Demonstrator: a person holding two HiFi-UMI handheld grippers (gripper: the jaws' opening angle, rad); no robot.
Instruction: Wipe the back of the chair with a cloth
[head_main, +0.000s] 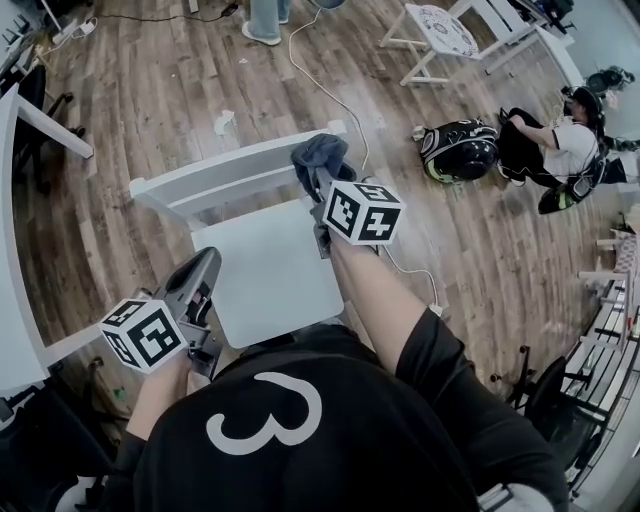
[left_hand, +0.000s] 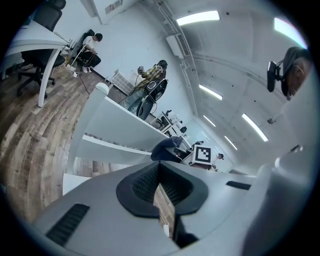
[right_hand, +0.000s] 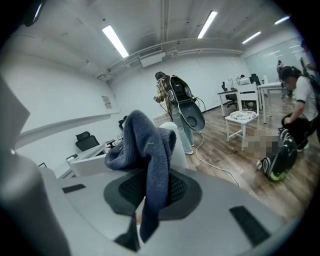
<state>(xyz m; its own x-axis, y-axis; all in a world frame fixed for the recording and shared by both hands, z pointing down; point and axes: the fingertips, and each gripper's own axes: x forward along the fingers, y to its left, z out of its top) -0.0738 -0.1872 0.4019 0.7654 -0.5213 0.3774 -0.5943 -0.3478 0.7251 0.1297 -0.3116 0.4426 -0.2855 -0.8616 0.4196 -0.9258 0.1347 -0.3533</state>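
Your right gripper has its jaws clamped on the cloth, a soft, crumpled blue-grey bundle at the right end of the chair back. Wiping looks barely begun, with most of the white top rail left to cover. Your left gripper, jaws together on nothing, hangs by the front left corner of the seat.

An open-plan office: white desks with black swivel chairs stand about the room. Long strip lights run across the ceiling. The floor is wood plank, and a white cable trails over it.
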